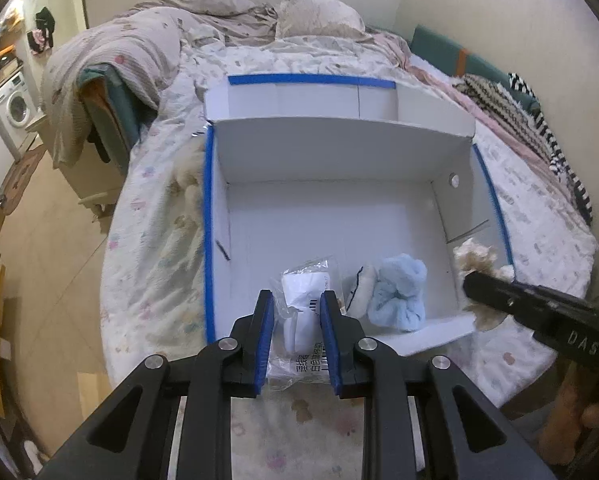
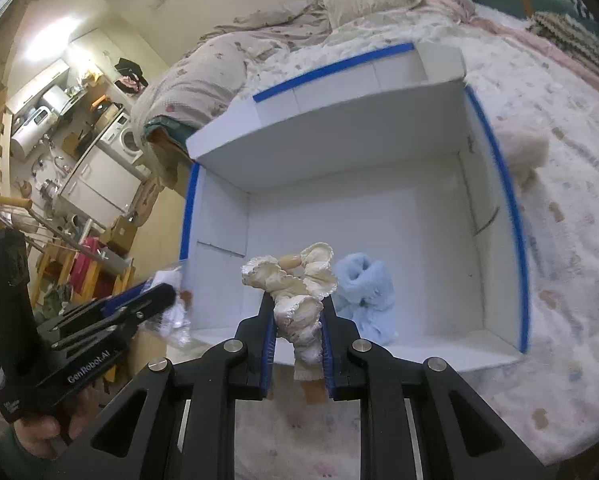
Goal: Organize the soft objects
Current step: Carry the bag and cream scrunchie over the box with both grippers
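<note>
A white open box with blue-taped edges lies on the bed; it also shows in the right wrist view. My left gripper is shut on a clear plastic bag of white fabric, held over the box's near edge. My right gripper is shut on a cream ruffled soft piece, above the box's near wall; it shows at the right of the left wrist view. A light blue fluffy item and a white round soft item lie inside the box. The blue one also shows in the right view.
The bed has a white patterned cover with a rumpled quilt and pillow at the far end. A cream fluffy thing lies on the bed beside the box's right wall. Striped fabric lies at the right. Floor and a washing machine are left.
</note>
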A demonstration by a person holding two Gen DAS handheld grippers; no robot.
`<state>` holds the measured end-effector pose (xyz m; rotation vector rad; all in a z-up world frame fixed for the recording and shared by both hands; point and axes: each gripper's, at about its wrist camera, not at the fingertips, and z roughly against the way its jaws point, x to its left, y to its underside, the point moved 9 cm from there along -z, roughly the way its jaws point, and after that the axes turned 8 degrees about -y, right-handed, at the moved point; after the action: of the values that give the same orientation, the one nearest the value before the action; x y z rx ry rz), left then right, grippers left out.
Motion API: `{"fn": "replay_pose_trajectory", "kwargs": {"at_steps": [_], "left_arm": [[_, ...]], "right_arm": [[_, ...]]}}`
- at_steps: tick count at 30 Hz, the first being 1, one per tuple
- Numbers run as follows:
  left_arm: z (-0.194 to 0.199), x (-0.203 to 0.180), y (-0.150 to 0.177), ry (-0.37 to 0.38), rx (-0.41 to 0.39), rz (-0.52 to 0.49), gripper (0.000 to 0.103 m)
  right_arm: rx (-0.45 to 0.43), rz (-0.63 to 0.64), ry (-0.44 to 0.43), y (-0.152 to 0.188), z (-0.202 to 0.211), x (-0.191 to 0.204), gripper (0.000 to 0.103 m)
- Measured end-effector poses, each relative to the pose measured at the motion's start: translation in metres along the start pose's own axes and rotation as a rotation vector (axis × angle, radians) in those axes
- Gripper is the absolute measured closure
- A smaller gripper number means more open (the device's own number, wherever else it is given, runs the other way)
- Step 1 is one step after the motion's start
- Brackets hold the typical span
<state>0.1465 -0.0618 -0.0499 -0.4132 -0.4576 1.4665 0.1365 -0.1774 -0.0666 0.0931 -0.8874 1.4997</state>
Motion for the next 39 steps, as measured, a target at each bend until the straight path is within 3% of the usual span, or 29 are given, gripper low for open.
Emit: {"fn": "replay_pose_trajectory", "kwargs": {"at_steps": [9, 12, 16, 24, 39], "left_arm": [[-0.062, -0.007, 0.005, -0.044, 0.046, -0.022, 0.082], [-0.073, -0.012, 0.008, -0.022, 0.084, 0.003, 0.082], [-0.079, -0.018, 0.011, -0.067, 0.072, -0.049, 0.082], [-0.089, -0.013, 0.014, -0.06, 0.11, 0.003, 0.082], [-0.089, -0.014, 0.013, -0.088, 0.101, -0.014, 0.082]], "right_arm": [[0.054, -0.064, 0.008, 0.009, -0.04, -0.022, 0.082], [0.07, -0.078, 0.005, 0.01, -0.05, -0.022, 0.082], [0.09, -0.067, 0.012, 0.011, -0.061, -0.02, 0.082], [0.129, -0.08, 0.029, 0.019, -0.071, -0.03, 0.082], [0.131, -0.11, 0.029, 0.02, -0.073, -0.037, 0.081]]}}
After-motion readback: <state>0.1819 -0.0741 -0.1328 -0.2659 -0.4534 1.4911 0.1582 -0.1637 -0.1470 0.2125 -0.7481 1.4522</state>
